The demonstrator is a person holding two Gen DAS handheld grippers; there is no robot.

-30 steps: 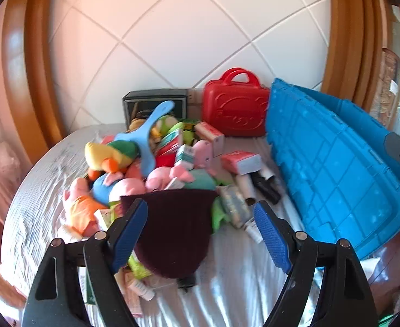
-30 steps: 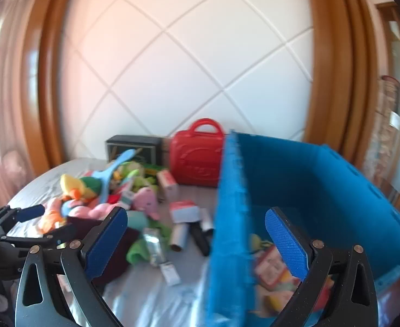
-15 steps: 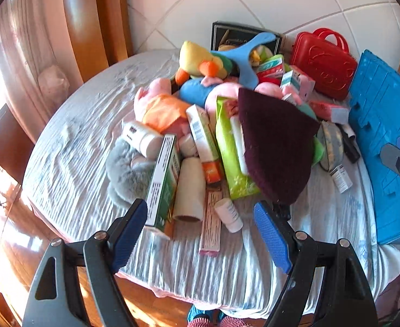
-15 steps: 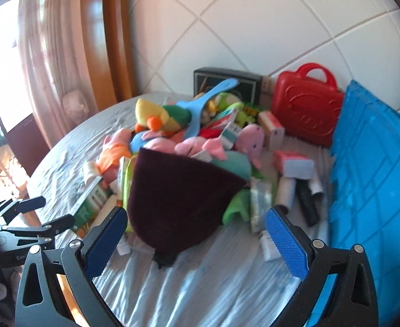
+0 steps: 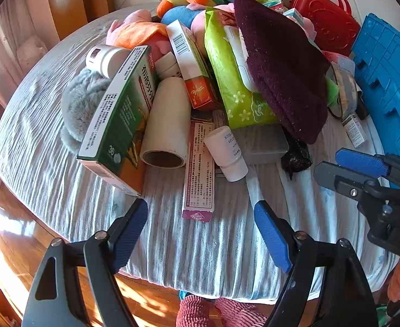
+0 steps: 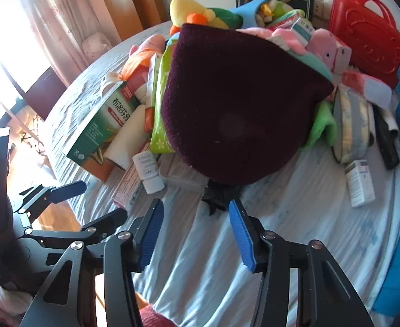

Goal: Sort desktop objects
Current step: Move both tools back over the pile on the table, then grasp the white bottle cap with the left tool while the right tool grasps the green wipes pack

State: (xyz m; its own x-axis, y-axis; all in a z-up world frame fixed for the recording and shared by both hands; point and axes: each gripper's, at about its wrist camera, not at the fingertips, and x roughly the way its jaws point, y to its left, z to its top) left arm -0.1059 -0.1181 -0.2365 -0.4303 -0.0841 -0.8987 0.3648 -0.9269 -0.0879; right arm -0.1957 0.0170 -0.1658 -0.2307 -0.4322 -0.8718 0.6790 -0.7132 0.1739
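Right wrist view: dark maroon knit hat [image 6: 240, 103] atop the pile on the cloth-covered table [image 6: 295, 231], against the green wipes pack [image 6: 160, 90]. Just below the hat, right gripper [image 6: 197, 234], jaws just narrowed, apart, nothing between. Left of the hat, left gripper [image 5: 200, 234], spread wide, empty.

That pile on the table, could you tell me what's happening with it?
A person is sorting it with two hand-held grippers. Both hover over the near edge of the cloth-covered table, holding nothing. The right hand-held gripper, whose jaws have just been closing, points at the maroon hat and a small black item below it. The left hand-held gripper is open near the pink box. The blue crate waits alongside.
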